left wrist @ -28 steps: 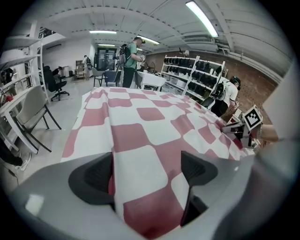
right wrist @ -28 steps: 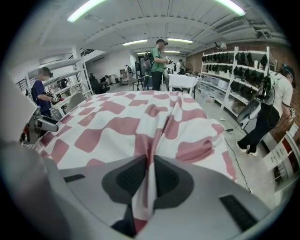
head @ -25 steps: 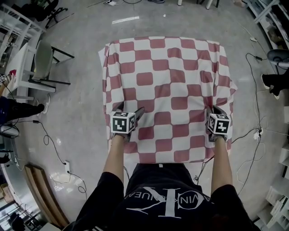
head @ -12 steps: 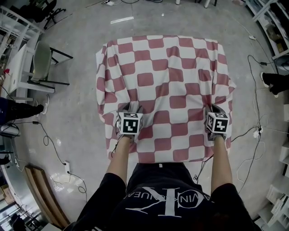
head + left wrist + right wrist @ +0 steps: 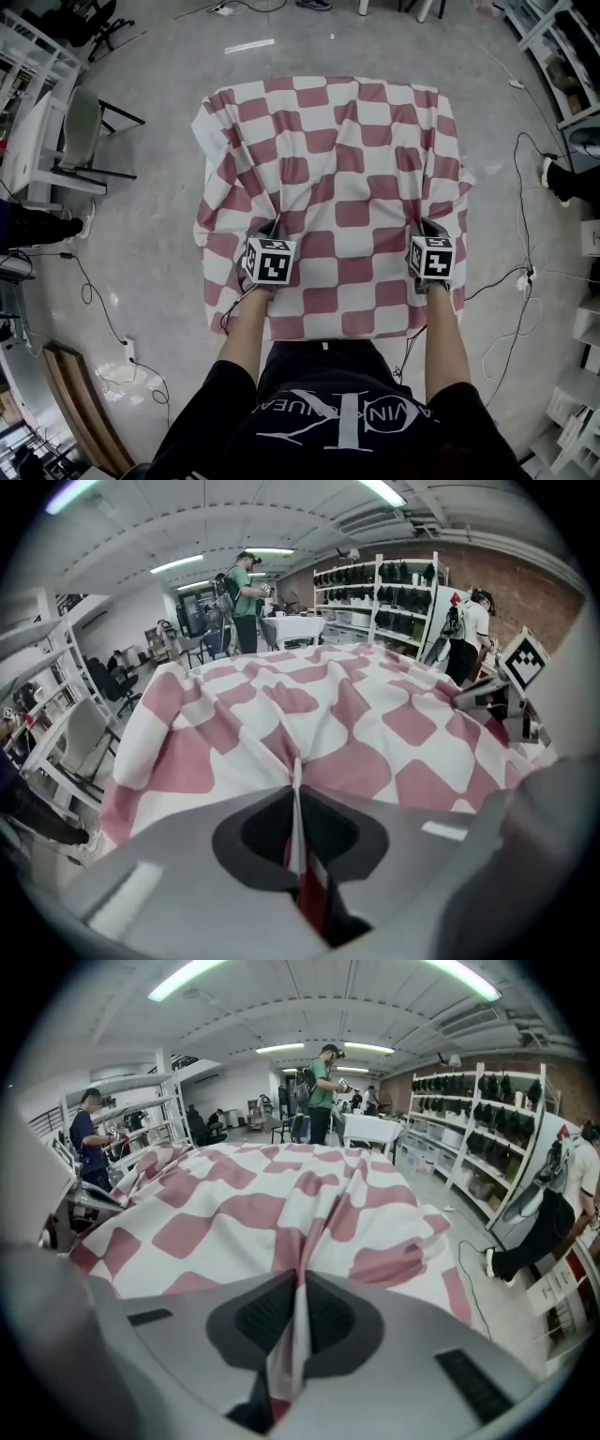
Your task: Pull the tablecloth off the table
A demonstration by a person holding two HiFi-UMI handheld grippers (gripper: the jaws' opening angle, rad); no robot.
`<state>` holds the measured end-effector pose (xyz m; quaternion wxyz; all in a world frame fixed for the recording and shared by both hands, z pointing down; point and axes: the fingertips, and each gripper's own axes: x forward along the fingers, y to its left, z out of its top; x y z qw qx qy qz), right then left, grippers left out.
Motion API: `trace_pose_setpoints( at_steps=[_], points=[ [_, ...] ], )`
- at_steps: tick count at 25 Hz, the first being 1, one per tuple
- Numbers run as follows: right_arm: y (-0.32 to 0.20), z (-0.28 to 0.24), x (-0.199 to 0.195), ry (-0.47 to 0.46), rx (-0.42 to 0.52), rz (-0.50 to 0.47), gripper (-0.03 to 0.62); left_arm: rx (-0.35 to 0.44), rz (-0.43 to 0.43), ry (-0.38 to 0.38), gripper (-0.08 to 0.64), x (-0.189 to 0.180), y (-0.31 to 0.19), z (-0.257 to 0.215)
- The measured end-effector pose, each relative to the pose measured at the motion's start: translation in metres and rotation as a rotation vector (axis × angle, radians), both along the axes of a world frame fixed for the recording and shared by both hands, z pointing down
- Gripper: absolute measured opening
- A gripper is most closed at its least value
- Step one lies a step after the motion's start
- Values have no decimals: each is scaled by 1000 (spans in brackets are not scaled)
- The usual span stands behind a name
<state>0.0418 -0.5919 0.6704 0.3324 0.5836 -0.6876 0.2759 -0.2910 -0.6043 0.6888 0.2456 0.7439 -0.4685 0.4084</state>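
The left tongs (image 5: 296, 769), wide a second ago, now pinch a fold of the tablecloth (image 5: 347, 141); the right tongs (image 5: 302, 1277) are closing tighter on another fold; the cloth covers the surface, wrinkled toward both grips; the pull can likely start.

The black shirt (image 5: 342, 422) carries a large white "CK" monogram, seen upside down from above. A line of small white capitals runs across the monogram. Only fragments of it can be read, such as "VIN" and "EA". Print on the shelves in the gripper views is too small to read.
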Motion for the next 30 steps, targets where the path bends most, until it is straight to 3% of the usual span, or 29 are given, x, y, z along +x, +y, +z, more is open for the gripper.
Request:
trace_pose_setpoints(
  at_steps=[7,12,18,25,30],
  points=[
    [2,-3,-1,-3,15,-65,21,49,-88,50,25,-3,-2,-2],
    [6,-8,-2,-46,13,-120,17,19,-142,106,23,-4,3,-13],
    [5,-13,-5,-79,5,-144,15,31,-158,93,22,-3,8,-17],
    [21,-13,1,-78,-7,-158,15,-7,-158,142,21,6,35,-17],
    [56,-8,-1,-72,-9,-180,15,17,-151,133,21,4,72,-14]
  ],
)
